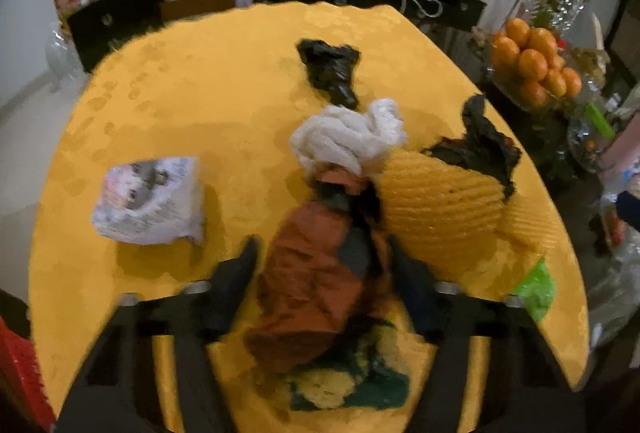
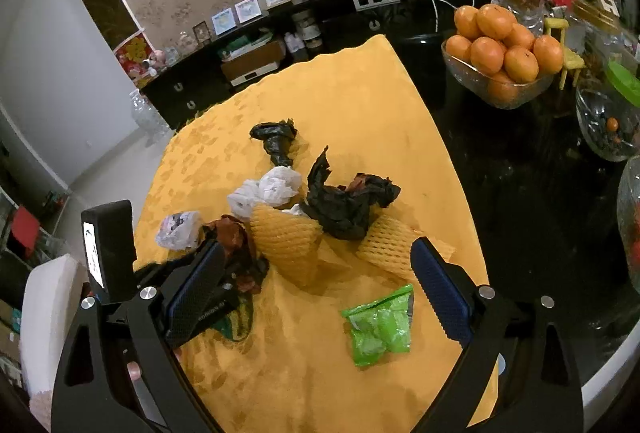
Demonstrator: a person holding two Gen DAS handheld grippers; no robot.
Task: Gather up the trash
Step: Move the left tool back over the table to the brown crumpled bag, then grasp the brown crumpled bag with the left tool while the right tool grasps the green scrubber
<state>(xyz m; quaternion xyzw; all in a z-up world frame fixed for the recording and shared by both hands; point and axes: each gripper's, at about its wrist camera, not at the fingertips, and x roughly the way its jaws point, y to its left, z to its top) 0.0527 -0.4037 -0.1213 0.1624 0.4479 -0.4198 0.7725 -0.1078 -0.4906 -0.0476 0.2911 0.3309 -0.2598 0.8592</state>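
Observation:
My left gripper (image 1: pixel 320 245) is shut on a crumpled brown and black wrapper (image 1: pixel 312 273), one finger against each side of it on the yellow tablecloth (image 1: pixel 200 93). Just beyond lie a white tissue wad (image 1: pixel 348 141), a yellow foam fruit net (image 1: pixel 436 201), two black bags (image 1: pixel 330 69) (image 1: pixel 480 149) and, to the left, a printed white wrapper (image 1: pixel 148 201). My right gripper (image 2: pixel 316 293) hangs open over the table's near side. A green packet (image 2: pixel 380 325) lies flat between its fingers, untouched. The trash pile (image 2: pixel 348 205) sits ahead of it.
A glass bowl of oranges (image 2: pixel 500 53) and glass vases (image 2: pixel 608 125) stand on the dark tabletop to the right. A dark green and yellow wrapper (image 1: pixel 348 381) lies under the left gripper. A black sideboard (image 2: pixel 248 65) with ornaments runs along the far wall.

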